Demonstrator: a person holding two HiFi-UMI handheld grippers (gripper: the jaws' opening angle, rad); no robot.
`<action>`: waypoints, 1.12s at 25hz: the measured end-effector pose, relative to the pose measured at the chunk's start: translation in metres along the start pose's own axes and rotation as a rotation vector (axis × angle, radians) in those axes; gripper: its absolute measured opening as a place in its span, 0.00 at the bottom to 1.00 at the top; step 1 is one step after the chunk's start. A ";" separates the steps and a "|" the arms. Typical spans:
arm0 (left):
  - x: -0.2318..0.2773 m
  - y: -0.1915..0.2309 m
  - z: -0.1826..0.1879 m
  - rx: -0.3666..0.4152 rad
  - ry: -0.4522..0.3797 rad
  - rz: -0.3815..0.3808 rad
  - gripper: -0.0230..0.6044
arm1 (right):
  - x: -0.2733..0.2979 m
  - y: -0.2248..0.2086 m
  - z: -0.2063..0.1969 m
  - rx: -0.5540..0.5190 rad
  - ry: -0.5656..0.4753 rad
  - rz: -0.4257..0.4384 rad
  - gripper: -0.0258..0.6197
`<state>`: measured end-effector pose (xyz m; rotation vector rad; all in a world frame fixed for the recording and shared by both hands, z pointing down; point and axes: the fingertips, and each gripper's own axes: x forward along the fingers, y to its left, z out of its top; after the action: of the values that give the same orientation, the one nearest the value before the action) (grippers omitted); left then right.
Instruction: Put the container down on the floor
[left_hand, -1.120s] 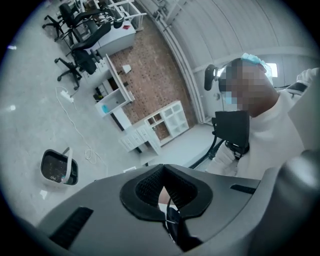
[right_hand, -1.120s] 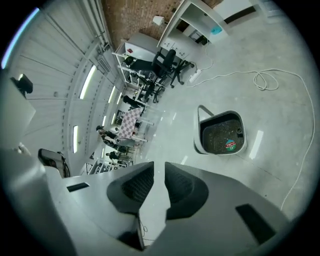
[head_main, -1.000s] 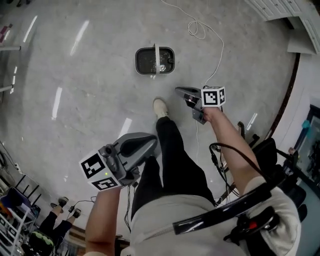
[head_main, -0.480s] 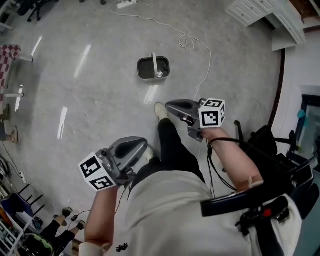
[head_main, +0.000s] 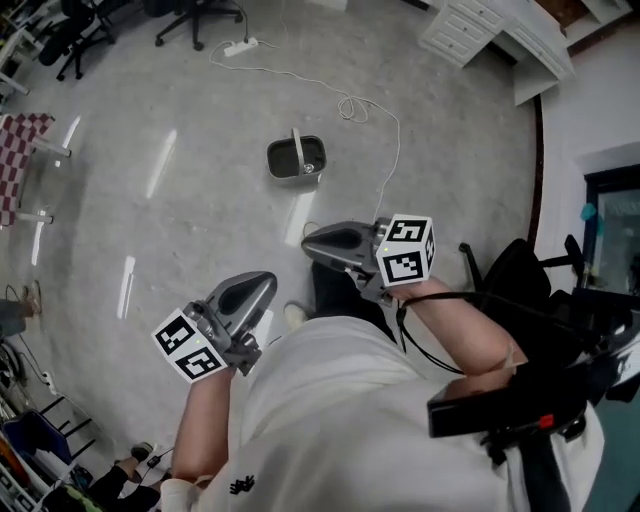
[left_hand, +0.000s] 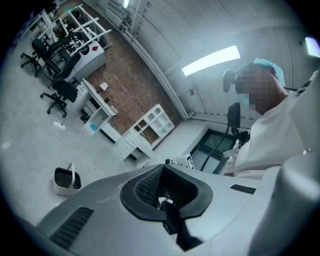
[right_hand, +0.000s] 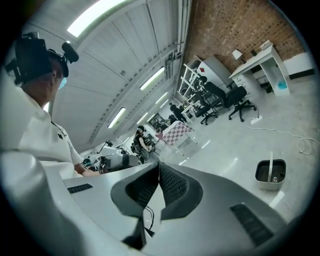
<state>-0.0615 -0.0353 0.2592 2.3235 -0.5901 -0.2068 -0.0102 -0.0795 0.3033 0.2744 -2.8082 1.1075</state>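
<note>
The container (head_main: 296, 160), a dark grey tub with a white upright handle, stands on the grey floor by itself, well ahead of me. It also shows small in the left gripper view (left_hand: 67, 180) and the right gripper view (right_hand: 270, 174). My right gripper (head_main: 308, 240) is held near my waist, shut, with nothing between its jaws (right_hand: 159, 164). My left gripper (head_main: 266, 283) hangs lower left, beside my torso. Its jaws meet at the tips (left_hand: 162, 166) with nothing in them. Neither gripper touches the container.
A white cable (head_main: 370, 110) loops across the floor just right of the container, running to a power strip (head_main: 243, 46). Office chairs (head_main: 200, 15) stand at the back, a white cabinet (head_main: 480, 25) at the back right. A black chair (head_main: 520, 280) is close on my right.
The view has risen and pulled back, so the container looks smaller and farther off. Both grippers have drawn in toward my torso, the right one away from the container.
</note>
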 end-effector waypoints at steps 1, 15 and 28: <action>-0.003 -0.003 0.000 0.012 -0.004 0.001 0.05 | 0.002 0.009 0.000 -0.013 0.000 0.007 0.07; -0.023 -0.040 -0.017 0.098 -0.008 0.011 0.05 | -0.006 0.092 -0.016 -0.105 -0.016 0.039 0.07; -0.021 -0.034 -0.023 0.104 0.052 0.033 0.05 | -0.006 0.099 -0.018 -0.110 -0.014 0.037 0.07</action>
<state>-0.0612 0.0107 0.2523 2.4097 -0.6266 -0.1018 -0.0242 0.0045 0.2495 0.2213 -2.8858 0.9566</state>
